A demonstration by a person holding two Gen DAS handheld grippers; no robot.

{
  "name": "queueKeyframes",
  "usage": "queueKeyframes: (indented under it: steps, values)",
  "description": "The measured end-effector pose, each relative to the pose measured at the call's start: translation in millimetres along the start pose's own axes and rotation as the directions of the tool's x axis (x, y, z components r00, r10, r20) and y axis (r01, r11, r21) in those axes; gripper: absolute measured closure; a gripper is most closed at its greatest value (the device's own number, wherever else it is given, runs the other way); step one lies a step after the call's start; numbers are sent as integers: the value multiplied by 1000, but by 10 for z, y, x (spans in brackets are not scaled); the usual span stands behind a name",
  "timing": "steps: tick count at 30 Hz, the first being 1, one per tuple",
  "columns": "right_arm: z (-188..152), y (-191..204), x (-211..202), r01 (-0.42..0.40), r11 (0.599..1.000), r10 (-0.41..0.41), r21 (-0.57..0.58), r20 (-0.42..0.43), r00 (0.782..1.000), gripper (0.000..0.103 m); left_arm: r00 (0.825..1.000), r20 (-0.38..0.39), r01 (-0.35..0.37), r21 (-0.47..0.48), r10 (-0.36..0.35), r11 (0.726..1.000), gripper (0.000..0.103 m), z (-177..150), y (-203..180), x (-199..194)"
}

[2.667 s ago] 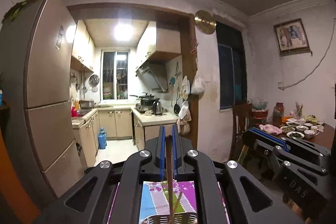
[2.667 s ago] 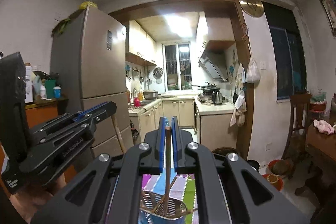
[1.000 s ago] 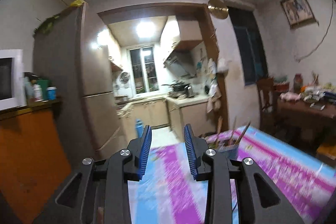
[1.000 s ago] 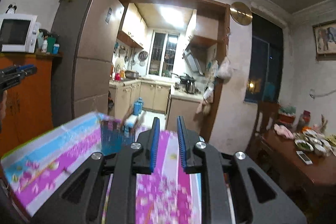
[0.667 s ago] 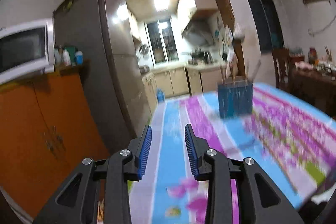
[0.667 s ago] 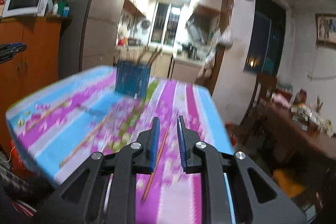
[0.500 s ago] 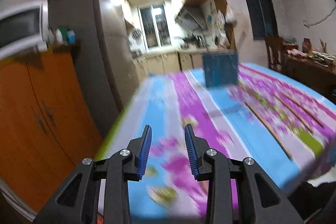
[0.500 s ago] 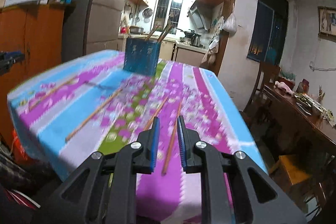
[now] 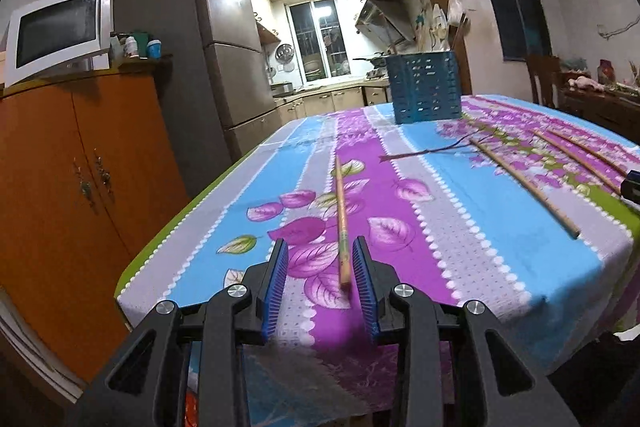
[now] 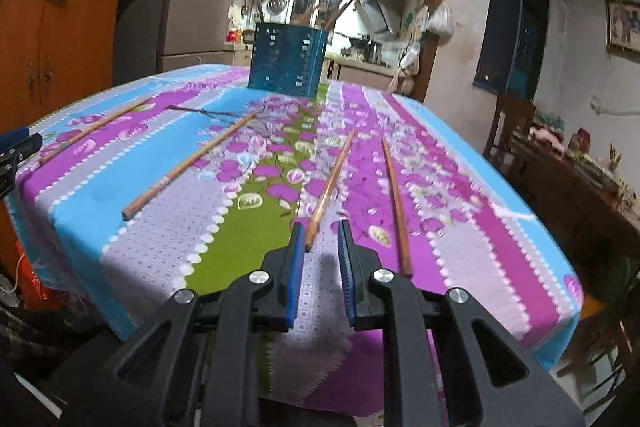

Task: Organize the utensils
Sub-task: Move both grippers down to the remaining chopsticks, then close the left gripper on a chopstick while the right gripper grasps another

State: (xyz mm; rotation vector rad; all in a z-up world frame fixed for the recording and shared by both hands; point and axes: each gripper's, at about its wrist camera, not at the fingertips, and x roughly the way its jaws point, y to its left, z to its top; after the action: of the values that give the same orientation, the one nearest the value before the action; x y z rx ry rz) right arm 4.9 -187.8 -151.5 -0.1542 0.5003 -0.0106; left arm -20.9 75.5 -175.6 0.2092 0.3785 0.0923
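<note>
Before me the flowered tablecloth [image 10: 248,227] carries four loose chopsticks [image 10: 328,187] near and a blue holder [image 10: 288,57] far.

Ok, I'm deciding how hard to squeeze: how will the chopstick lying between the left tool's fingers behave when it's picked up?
The chopstick looks thin, straight and wooden, so probably stiff and light. Lying flat on the tablecloth, it may roll or pivot as the open left tool closes near its end. A gentle squeeze likely suffices.

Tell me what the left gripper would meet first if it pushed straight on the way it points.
Most likely the near end of the chopstick lying between the open left gripper fingers on the tablecloth. Farther along stands the blue utensil holder, off to the right; depth is uncertain.
</note>
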Motion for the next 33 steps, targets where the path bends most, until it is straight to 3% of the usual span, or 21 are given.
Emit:
queueKeyframes:
  steps: [9, 13, 18, 23, 26, 28, 33]
  values:
    - [24, 86, 71, 80, 997, -80, 10, 13, 997, 87, 1000, 5, 1, 10, -1, 1000, 67, -48, 0, 75]
    - [26, 73, 98, 91, 995, -91, 30, 15, 996, 88, 1000, 10, 12, 31, -12, 999, 67, -51, -37, 118]
    - [42, 94, 113, 77, 997, -77, 21, 13, 997, 97, 999, -8, 33, 43, -33, 999, 67, -65, -74, 190]
    - [45, 95, 106, 82, 996, -83, 20, 18, 996, 97, 999, 9, 43, 44, -44, 998, 67, -94, -78, 195]
    - [45, 109, 116, 92, 996, -92, 22, 24, 995, 97, 996, 19, 81, 26, -82, 996, 77, -120, -55, 195]
    - [39, 124, 118, 99, 995, -100, 21, 29, 995, 97, 994, 35, 101, 41, -103, 994, 90, -144, -92, 184]
    - [26, 108, 116, 94, 995, -95, 39, 37, 995, 97, 989, 54, 139, -5, -138, 990, 92, -160, -63, 213]
